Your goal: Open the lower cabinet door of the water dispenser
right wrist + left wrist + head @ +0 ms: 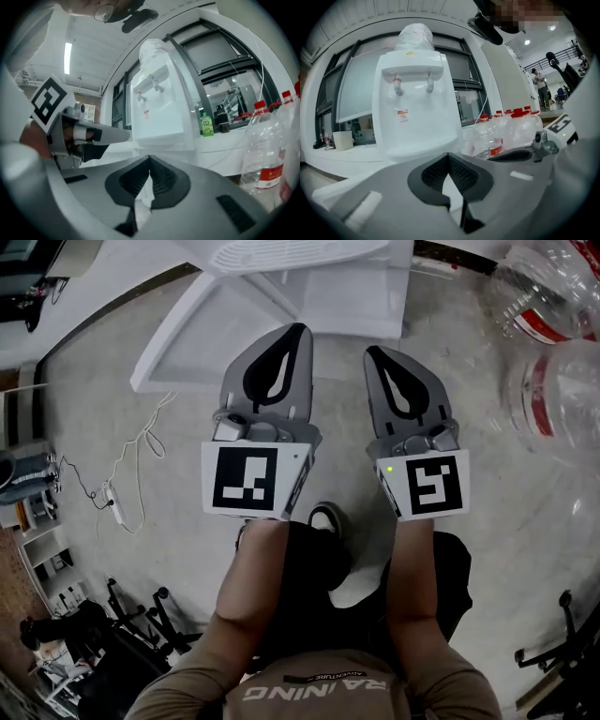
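Left gripper [292, 334] and right gripper [377, 354] are both clenched on nothing, apart from the dispenser [415, 103]. One should go lower, unclench, and look for the door edge, which no view shows.

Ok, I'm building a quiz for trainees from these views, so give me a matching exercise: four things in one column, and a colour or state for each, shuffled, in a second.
Things:
1. water dispenser
2. caps of the big bottles
3. small drink bottle
4. right gripper

Colour or state:
A. green
B. shut, nothing in it
C. white
D. red

Pairs: 1-C, 2-D, 3-A, 4-B
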